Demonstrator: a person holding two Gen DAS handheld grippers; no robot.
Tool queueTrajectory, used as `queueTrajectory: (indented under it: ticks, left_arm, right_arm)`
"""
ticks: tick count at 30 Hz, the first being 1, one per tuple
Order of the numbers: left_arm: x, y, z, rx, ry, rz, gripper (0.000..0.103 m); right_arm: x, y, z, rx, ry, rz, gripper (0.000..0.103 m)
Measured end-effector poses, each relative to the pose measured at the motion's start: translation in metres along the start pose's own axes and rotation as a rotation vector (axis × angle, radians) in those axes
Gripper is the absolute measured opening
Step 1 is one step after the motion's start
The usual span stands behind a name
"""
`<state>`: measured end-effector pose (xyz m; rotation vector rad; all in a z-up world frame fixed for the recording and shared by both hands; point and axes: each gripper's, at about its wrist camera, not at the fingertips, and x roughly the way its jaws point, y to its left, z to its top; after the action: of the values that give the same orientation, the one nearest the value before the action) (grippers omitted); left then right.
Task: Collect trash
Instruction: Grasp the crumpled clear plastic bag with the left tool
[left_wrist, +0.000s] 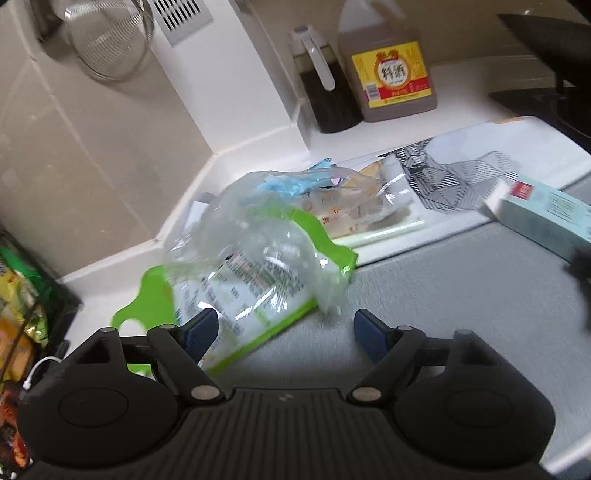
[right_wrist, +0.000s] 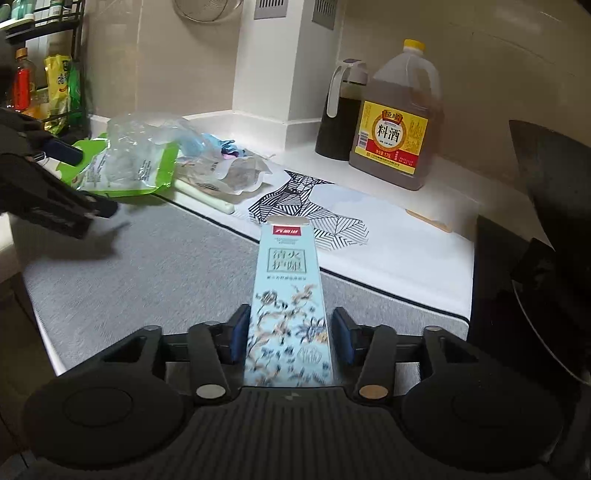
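Observation:
A green and clear plastic bag (left_wrist: 255, 273) lies crumpled on the grey counter mat, with more wrappers (left_wrist: 351, 199) and a blue glove (left_wrist: 291, 181) behind it. My left gripper (left_wrist: 284, 332) is open, its left pad at the bag's near corner. In the right wrist view the bag (right_wrist: 136, 162) lies far left, with my left gripper (right_wrist: 74, 173) beside it. A light blue flowered carton (right_wrist: 286, 295) lies between my right gripper's (right_wrist: 290, 332) pads; the pads stand close on both sides. The carton also shows in the left wrist view (left_wrist: 543, 214).
A cooking wine jug (right_wrist: 397, 122) and a dark sauce dispenser (right_wrist: 340, 110) stand at the back wall. A patterned white mat (right_wrist: 314, 210) lies behind the grey mat (right_wrist: 147, 266). A black wok (right_wrist: 546, 206) sits right. A snack rack (left_wrist: 18, 295) stands left.

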<state>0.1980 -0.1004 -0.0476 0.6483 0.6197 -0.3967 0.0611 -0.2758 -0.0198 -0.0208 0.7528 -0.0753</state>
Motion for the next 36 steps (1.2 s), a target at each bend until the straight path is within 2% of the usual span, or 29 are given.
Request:
queueTrajectory:
  ticks: [3,4,5,6,7,9,13,18,23,29,36]
  left_arm:
    - [0.023,-0.001,0.008,-0.001,0.034,-0.001,0.088]
    - [0.027,0.0,0.008,-0.02,0.025,-0.002,0.084]
    - [0.029,0.002,0.009,-0.041,0.024,-0.011,0.067]
    - [0.029,0.004,0.01,-0.06,0.026,-0.029,0.055]
    - [0.028,0.006,0.01,-0.076,0.033,-0.058,0.01]
    - [0.025,0.01,0.006,-0.107,0.046,-0.088,0.0]
    - [-0.006,0.015,-0.006,-0.118,-0.015,-0.089,0.0]
    - [-0.067,0.022,-0.025,-0.165,-0.099,-0.124,0.0]
    - [-0.11,0.022,-0.031,-0.184,-0.174,-0.115,0.0]
    - [-0.131,0.037,-0.007,-0.279,-0.235,-0.148,0.0]
    - [-0.151,0.045,0.056,-0.352,-0.328,-0.187,0.0]
  right_arm:
    - [0.008,0.001,0.002,-0.007,0.005,-0.005,0.065]
    - [0.011,0.001,0.003,-0.013,0.001,-0.005,0.065]
    - [0.012,0.002,0.003,-0.024,-0.005,-0.005,0.062]
    - [0.013,0.003,0.003,-0.032,-0.01,-0.002,0.06]
    - [0.012,0.004,0.003,-0.036,-0.014,-0.001,0.042]
    - [0.011,0.007,0.002,-0.045,-0.02,-0.01,0.042]
    - [0.0,0.009,-0.002,-0.025,-0.041,0.0,0.042]
    - [-0.026,0.008,-0.005,0.015,-0.084,0.028,0.042]
    - [-0.038,0.01,-0.008,0.016,-0.092,0.011,0.042]
    - [-0.047,0.011,-0.012,0.012,-0.097,-0.003,0.042]
    - [-0.053,0.006,-0.014,0.031,-0.106,-0.016,0.042]
